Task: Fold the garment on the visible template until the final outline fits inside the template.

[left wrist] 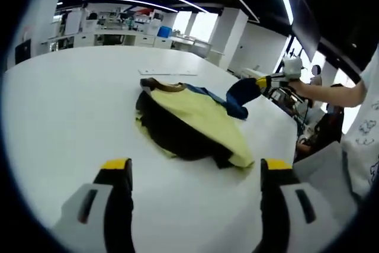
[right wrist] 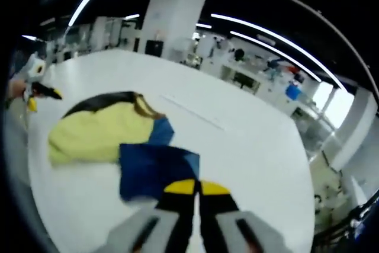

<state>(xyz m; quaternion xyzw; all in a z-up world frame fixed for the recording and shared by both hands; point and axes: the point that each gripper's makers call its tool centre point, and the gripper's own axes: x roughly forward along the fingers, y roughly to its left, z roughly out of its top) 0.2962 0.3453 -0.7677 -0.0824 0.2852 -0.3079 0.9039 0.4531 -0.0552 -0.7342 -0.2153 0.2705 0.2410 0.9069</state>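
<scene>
A garment (left wrist: 195, 117) lies crumpled on the white table (left wrist: 71, 105), mostly yellow with a black part along its near side and a brown collar. Its blue sleeve (left wrist: 240, 96) is lifted to the right, with my right gripper (left wrist: 265, 83) shut on it. In the right gripper view the jaws of my right gripper (right wrist: 197, 188) are closed together over the blue sleeve (right wrist: 155, 167), and the yellow body (right wrist: 95, 131) lies beyond. My left gripper (left wrist: 195, 165) stands open just short of the garment, with nothing between its jaws. It also appears far off as my left gripper (right wrist: 35, 94).
A thin pale strip (left wrist: 167, 72) lies on the table behind the garment, also seen as a faint line (right wrist: 192, 111). A person's arm (left wrist: 331, 92) reaches in from the right. Desks and shelves (left wrist: 112, 31) stand far behind the round table's edge.
</scene>
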